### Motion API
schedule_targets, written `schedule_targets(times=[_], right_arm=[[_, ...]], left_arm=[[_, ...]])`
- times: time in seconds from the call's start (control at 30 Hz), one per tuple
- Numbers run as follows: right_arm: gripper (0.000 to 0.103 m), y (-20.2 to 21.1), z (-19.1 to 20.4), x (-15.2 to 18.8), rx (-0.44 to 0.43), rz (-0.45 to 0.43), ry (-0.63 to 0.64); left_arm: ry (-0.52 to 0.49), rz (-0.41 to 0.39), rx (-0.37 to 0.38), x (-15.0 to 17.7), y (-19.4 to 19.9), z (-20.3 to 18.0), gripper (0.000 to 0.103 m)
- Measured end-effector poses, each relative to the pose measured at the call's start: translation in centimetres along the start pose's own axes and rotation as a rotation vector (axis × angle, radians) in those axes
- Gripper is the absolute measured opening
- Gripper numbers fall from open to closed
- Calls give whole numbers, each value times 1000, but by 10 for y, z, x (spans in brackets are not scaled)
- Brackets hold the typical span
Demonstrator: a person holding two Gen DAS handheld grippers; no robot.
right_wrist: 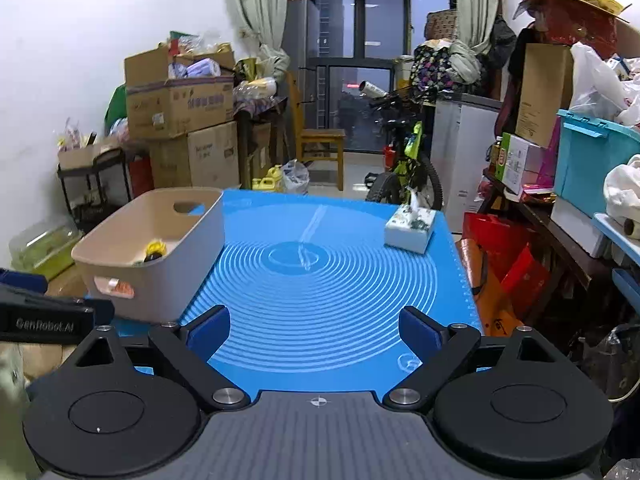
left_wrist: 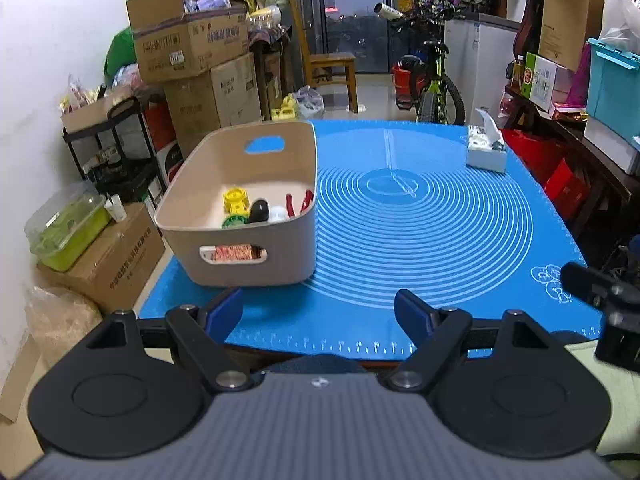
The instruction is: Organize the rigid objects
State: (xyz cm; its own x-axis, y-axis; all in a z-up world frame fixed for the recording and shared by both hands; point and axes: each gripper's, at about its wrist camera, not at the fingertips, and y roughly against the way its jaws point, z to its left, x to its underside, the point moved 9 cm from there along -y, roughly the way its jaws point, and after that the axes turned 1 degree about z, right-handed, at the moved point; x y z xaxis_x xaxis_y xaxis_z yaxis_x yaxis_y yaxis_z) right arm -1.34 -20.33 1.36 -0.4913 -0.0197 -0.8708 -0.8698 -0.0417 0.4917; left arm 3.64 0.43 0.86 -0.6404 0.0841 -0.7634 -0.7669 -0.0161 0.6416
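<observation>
A beige bin (left_wrist: 200, 196) (right_wrist: 120, 236) stands on the left of the blue mat (left_wrist: 420, 240) (right_wrist: 332, 280). Inside it lie a yellow toy (left_wrist: 235, 199), a black rounded piece (left_wrist: 259, 211), a white piece (left_wrist: 279, 213), a green disc (left_wrist: 235, 222) and red-handled pliers (left_wrist: 298, 202). My left gripper (left_wrist: 318, 312) is open over the mat's near edge, just right of the bin's front corner, with nothing between its fingers. My right gripper (right_wrist: 314, 330) is open above the mat's front part, empty too. Each gripper shows at the other view's edge.
A white tissue box (left_wrist: 486, 152) (right_wrist: 409, 228) sits at the mat's far right corner. Cardboard boxes (left_wrist: 192, 40) and a black cart (left_wrist: 116, 148) crowd the left side. A bicycle (left_wrist: 432, 88), a wooden chair (left_wrist: 332, 68) and a teal crate (right_wrist: 588, 160) stand beyond and right.
</observation>
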Motion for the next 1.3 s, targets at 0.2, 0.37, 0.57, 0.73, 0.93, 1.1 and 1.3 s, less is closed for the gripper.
schedule_targets(times=[0.2,0.37,0.57,0.73,0.93,1.1,1.3], right_arm=[[92,-4,1,8,-20,7,-13],[92,-8,0,12,-18,22,-23],[92,-9,0,13,-18,26,-22],[92,-10,0,14,-18,25,-22],[92,-9,0,13,-17,26,-21],[92,-9,0,13,-16,25,-19],[92,-9,0,13,-16,25,-20]], left_arm=[[5,7,4,6,-5,0,83],[9,17,3,9,-8,-1,83],[11,16,10,9,-9,0,83],[16,15,12,9,-10,0,83],[25,13,18,8,-10,1,83],[24,14,17,8,-10,1,83],[23,13,17,8,-10,2,83]])
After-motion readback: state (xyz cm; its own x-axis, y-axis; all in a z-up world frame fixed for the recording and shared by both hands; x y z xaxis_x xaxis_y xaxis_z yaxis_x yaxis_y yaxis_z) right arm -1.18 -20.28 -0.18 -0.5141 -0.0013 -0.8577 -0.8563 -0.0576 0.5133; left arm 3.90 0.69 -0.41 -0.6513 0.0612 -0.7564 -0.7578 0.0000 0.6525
